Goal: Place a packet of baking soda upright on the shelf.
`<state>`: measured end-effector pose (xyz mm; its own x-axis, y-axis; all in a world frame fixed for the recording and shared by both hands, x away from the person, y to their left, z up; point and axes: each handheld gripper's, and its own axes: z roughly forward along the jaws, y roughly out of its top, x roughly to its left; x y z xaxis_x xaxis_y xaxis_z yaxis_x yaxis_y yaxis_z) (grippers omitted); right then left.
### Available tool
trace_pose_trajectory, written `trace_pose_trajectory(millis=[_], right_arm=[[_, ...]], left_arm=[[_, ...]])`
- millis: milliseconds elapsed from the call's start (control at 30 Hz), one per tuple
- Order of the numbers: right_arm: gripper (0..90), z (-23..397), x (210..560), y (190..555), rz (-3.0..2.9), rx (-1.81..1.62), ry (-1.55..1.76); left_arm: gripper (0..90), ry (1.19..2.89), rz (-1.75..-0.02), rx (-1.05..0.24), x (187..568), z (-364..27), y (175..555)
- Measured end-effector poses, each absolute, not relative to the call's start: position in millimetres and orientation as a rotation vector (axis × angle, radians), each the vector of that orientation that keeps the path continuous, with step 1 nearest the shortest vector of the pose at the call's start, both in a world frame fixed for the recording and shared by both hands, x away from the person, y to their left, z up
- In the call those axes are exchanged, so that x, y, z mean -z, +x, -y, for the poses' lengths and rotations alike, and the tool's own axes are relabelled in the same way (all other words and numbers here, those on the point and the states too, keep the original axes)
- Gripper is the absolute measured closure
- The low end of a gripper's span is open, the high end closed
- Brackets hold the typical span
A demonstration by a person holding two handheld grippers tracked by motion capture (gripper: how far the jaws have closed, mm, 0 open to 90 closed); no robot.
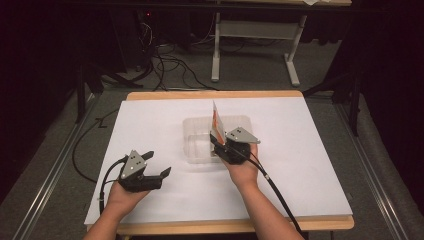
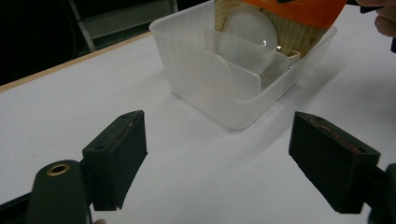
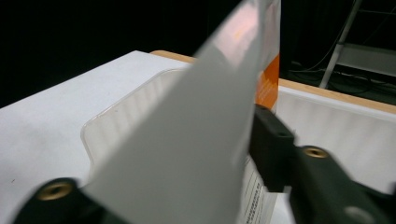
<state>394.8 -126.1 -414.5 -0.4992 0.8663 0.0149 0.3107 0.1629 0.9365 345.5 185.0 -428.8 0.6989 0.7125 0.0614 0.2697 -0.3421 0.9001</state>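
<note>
1. Right gripper (image 1: 216,142) pinches an upright bulb package (image 1: 216,121), held over the clear plastic bin (image 1: 192,131) at the tabletop's (image 1: 150,130) middle
2. Left gripper (image 1: 159,165) rests near the front-left edge, jaws spread wide with nothing between them

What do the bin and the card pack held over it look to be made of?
The bin looks like frosted translucent plastic: milky walls, the table showing dimly through. The card pack, clamped in the right gripper, seems to be printed cardboard, orange and white, with a clear plastic blister over what looks like a light bulb.
</note>
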Motion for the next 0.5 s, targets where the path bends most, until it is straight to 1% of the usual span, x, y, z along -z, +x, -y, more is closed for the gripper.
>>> trace_pose_trajectory(millis=[33, 167, 200, 233, 333, 500], right_arm=[[44.5, 125.1, 413.2, 394.8, -1.904, -1.323, 1.118], [27.5, 126.0, 407.5, 397.3, -1.914, -1.327, 1.132], [21.5, 126.9, 404.0, 398.1, -1.912, -1.324, 1.133], [21.5, 126.9, 404.0, 398.1, -1.912, -1.324, 1.133], [15.5, 129.3, 398.2, 398.4, -1.919, -1.323, 1.144], [15.6, 132.9, 393.9, 393.6, -1.919, -1.333, 1.134]], left_arm=[[19.9, 1.916, -0.762, -0.561, 428.9, -184.9, 345.5], [19.9, 1.917, -0.762, -0.561, 428.9, -185.3, 345.3], [19.9, 1.917, -0.764, -0.561, 428.9, -185.5, 345.4], [19.9, 1.917, -0.764, -0.561, 428.9, -185.5, 345.4], [19.9, 1.915, -0.764, -0.561, 428.9, -185.5, 345.4], [19.8, 1.917, -0.765, -0.559, 428.9, -185.9, 345.6]])
